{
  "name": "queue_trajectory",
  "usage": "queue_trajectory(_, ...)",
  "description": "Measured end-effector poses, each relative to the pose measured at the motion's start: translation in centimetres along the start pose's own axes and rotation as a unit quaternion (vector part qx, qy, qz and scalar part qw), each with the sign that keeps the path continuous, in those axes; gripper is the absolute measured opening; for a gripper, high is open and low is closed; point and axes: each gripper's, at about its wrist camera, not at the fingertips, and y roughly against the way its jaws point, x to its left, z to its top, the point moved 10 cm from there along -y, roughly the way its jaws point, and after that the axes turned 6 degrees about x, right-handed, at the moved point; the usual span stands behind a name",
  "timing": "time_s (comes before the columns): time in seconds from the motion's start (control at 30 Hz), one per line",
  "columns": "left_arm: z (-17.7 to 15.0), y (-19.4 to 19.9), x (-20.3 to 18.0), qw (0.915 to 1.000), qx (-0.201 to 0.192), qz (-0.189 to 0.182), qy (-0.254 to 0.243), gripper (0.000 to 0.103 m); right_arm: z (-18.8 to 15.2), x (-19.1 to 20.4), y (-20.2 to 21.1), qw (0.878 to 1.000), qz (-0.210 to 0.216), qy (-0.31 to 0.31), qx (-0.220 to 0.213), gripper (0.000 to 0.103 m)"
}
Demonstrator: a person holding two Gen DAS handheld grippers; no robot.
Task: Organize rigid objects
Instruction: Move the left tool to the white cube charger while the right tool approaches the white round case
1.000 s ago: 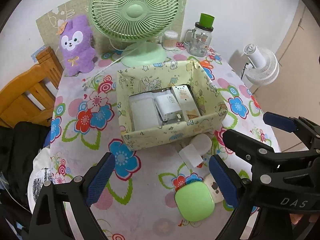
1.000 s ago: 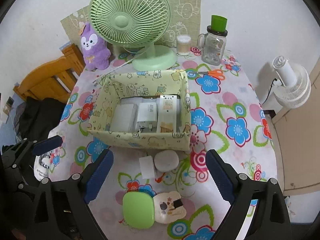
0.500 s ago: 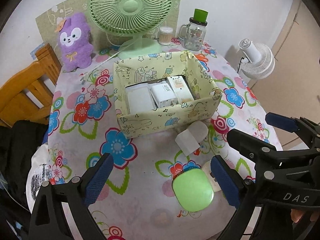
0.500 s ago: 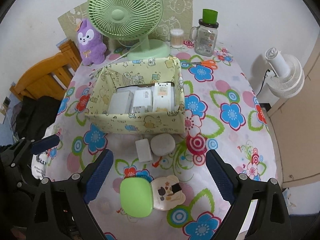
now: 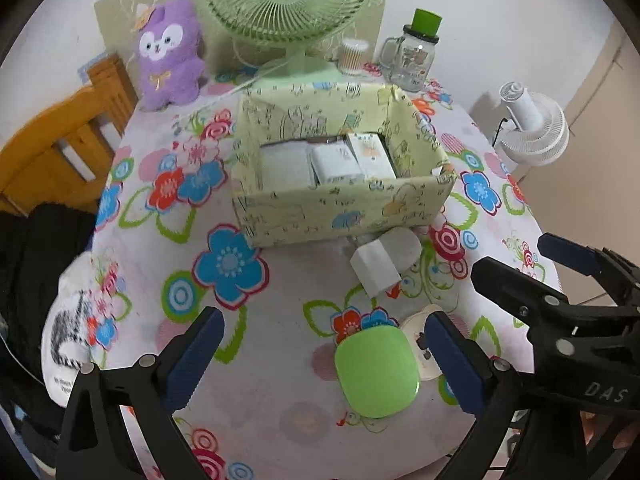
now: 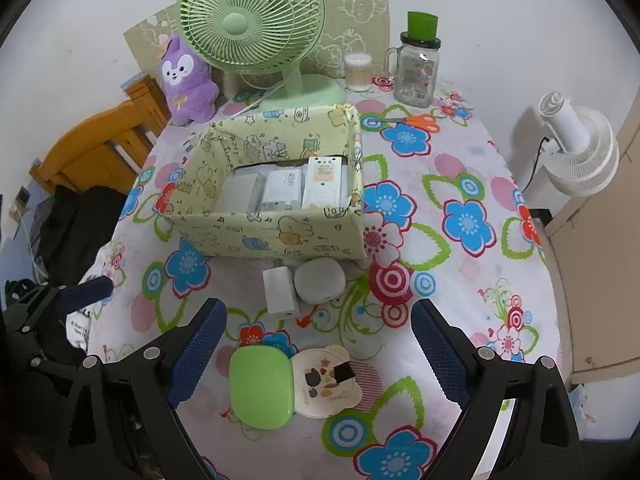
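Green case (image 5: 377,372) and three other small items lie outside the box (image 5: 340,216). My left tongs (image 5: 320,360) have just been opening, empty; my right tongs (image 6: 318,354) gape empty, both lower over the case.

A table (image 6: 460,280) under a flowered cloth carries a pale green patterned box (image 6: 272,236). In front of the box lie a white block (image 6: 280,292) and a grey oval case (image 6: 320,280), nearer still a green case (image 6: 260,386) and a cream, perhaps bear-shaped, one (image 6: 328,384). Behind stand a green fan (image 6: 252,20), purple plush (image 6: 188,80), glass jar (image 6: 416,68), swab tub (image 6: 357,72) and orange scissors (image 6: 416,121).
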Motion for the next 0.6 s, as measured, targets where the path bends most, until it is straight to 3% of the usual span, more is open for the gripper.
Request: queue_trajectory(0.6,-2.0,-4.0,-0.8,0.9984,0.037,0.033,0.026,0.101,-1.7,-2.2,-3.8,0.999,0.011,0.03,0.026,0.095)
